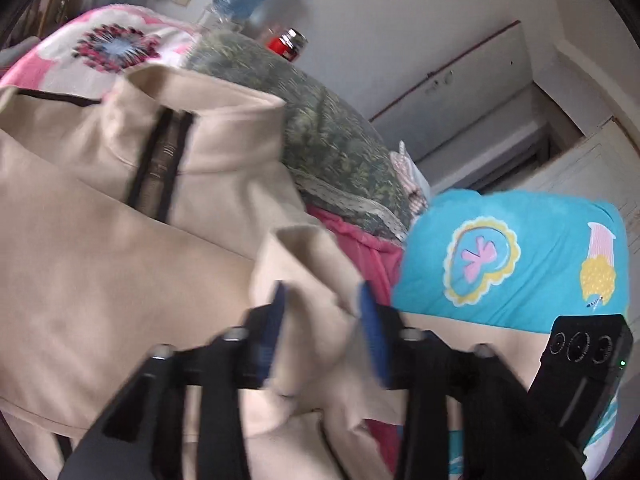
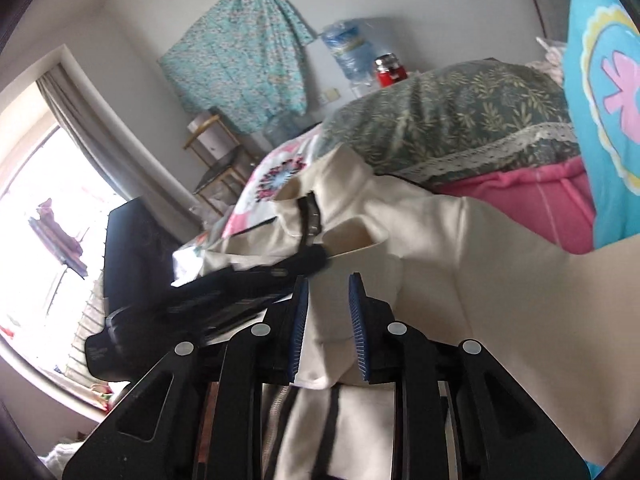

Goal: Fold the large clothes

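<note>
Mid-fold: left gripper [image 1: 322, 304] stands apart over a beige jacket [image 1: 120, 240] fold, pads clear. Right gripper [image 2: 328, 300] clamps jacket cloth bunched between its pads, collar at twelve o'clock. Next, I judge, lay that portion flat and let go.

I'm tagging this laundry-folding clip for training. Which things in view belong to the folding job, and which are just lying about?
Part of the job:
- beige zip-neck jacket
- left hand-held gripper, open, beige fabric between its fingers
- right hand-held gripper, closed on a fold of the jacket

Lying about:
- green leaf-print pillow
- turquoise cartoon pillow
- pink garment
- red flask
- water bottle

Both wrist cameras look down, close over the same beige jacket [image 1: 120, 260].
</note>
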Demonstrator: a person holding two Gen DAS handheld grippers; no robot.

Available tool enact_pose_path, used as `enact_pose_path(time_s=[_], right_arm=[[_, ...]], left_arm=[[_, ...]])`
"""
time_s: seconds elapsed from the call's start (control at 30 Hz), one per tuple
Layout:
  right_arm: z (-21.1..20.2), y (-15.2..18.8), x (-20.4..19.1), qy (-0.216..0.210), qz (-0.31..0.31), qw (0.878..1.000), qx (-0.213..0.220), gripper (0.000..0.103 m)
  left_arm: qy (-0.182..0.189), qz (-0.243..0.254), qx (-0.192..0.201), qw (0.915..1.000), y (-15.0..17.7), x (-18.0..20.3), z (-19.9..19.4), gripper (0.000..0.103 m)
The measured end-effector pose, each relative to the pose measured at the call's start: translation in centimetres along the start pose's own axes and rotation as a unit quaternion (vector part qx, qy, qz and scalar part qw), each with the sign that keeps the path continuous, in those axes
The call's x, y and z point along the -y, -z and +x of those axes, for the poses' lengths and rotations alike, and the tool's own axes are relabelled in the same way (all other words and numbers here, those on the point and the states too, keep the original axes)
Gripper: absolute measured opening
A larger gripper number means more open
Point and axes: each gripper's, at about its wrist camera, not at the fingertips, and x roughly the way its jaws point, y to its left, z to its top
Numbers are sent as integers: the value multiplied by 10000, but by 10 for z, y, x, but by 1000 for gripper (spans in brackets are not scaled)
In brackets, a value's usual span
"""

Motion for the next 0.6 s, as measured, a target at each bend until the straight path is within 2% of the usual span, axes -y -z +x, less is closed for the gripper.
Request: enact_pose_path(time_s=[0.07,0.17,0.23,0.3,0.33,0.43,0.47,0.53,0.6], right_arm=[[3,7,-4,115,-127,9998,68,24],[5,16,-7,168,-180,9992,327,24],[1,20,-12,270,-316,9977,536,24],[-4,27,-16,346,-494,9951,786,25],[-2,29,-18,450,-581,9941,792,28],[26,27,-6,689,-546,9958,268,30],[35,30,5,978,-453,9941,133,30],[45,39,23,1427,-406,9889,45,30],[58,49,44,2088,-411,9769,-176,29]], left_arm=[[-111,33,113,9999,-2,-11,-11,71],[384,-561,-52,9977,-2,-37,-18,74],[258,-614,-37,9978,0,-48,-25,74],[-80,-340,-11,9994,4,-55,-33,74],[-338,-135,0,9993,6,-59,-37,71],[-961,471,-3,9943,10,-73,-52,62],[-1210,633,-13,9906,11,-78,-54,58],[-1931,1000,-3,9761,17,-95,-62,51],[-2455,1079,64,9634,23,-116,-73,46]])
